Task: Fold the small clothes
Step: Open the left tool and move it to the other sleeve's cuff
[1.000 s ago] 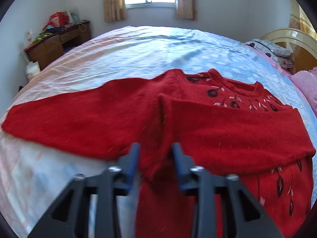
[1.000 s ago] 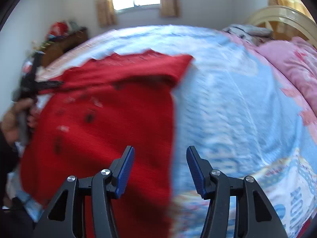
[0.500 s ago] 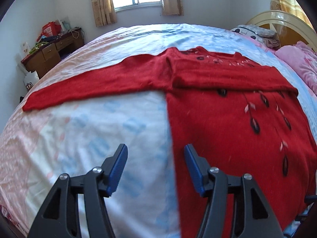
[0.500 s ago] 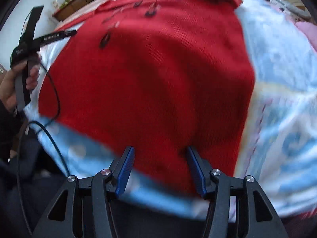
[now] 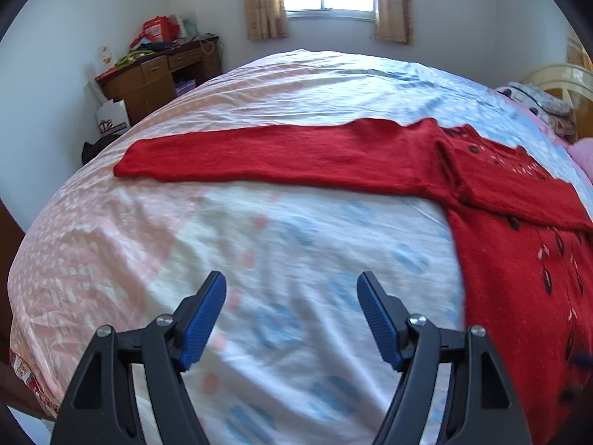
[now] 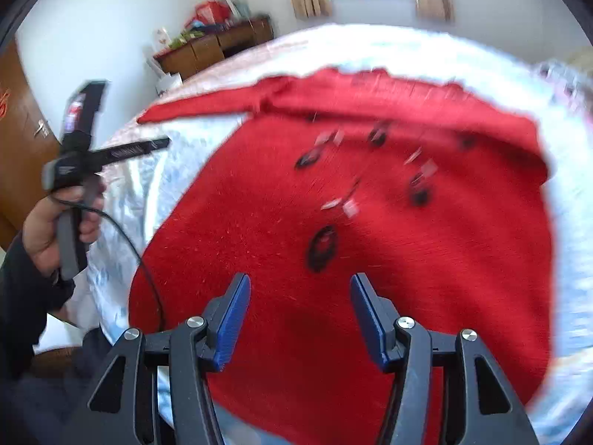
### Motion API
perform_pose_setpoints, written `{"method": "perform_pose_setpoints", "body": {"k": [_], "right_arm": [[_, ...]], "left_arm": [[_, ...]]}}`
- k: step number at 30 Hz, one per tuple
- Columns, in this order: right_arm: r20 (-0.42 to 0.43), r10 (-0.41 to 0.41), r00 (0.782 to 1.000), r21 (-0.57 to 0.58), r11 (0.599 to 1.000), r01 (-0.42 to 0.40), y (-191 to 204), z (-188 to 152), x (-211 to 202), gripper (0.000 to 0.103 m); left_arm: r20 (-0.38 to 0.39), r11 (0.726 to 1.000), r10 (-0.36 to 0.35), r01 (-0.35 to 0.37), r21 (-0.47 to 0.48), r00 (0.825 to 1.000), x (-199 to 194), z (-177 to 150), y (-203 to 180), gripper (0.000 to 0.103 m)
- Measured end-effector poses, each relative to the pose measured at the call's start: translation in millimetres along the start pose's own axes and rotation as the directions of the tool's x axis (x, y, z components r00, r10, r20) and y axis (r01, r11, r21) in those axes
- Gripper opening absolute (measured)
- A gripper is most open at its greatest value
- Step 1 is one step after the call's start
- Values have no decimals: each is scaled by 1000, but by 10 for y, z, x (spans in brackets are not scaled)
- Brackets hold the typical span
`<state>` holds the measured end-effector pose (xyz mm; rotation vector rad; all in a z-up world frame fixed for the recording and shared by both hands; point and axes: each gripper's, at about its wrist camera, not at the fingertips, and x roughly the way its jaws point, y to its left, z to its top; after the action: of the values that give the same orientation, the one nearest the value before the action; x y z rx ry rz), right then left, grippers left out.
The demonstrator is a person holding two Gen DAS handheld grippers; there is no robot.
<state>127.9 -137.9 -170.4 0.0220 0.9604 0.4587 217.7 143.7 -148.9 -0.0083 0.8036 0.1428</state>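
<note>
Since half a second ago the left hand-held gripper has swung leftward off the red sweater, and its blue pads now stand wide apart over bare bedsheet, gripping nothing. From there the sweater's body lies at 3 o'clock, with one long sleeve stretched flat toward 10 o'clock across the bed. The other sleeve is folded across the chest. The right hand-held gripper has lifted back from the hem; its jaws are spread wide and empty above the sweater's lower body, probably not touching it, though the blur makes that hard to judge. A wooden desk stands at 11 o'clock by the wall.
</note>
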Motion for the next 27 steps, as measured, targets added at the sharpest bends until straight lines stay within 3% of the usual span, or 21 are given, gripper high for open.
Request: {"method": "perform_pose_setpoints", "body": {"k": [1,4,9,11,14,17,20,23,27], "right_arm": [[-24,20,1000,6,1000,-20,59,-2,95,60],[-20,-23,1000,-80,997,21,246,-168,141,63],[-128,21,992,-147,988,-40,396,-324,120,63],[-114,46,992,-155,986,-63,439,-240,40,63],[-3,54,999,-169,984,-53,495,18,-83,63],[46,55,997,-179,983,-46,610,256,75,63],[21,100,995,-153,984,-95,682,405,323,63],[-63,148,987,-129,979,-155,783,325,578,64],[-78,126,989,-264,954,-143,1054,90,559,64]], "left_arm": [[-2,1000,8,-8,-6,1000,16,-1,30,76],[0,999,39,-39,-12,999,63,-34,147,76],[-16,997,63,-63,-47,998,128,-35,285,76],[-1,997,70,-70,-38,998,86,-31,280,76],[16,997,76,-76,-22,997,37,-17,260,76],[20,997,71,-71,-24,997,25,8,263,80],[16,997,77,-76,-13,997,59,34,269,80],[7,996,88,-88,-16,996,121,50,314,80],[-17,993,112,-113,-21,994,261,85,413,80]]}}
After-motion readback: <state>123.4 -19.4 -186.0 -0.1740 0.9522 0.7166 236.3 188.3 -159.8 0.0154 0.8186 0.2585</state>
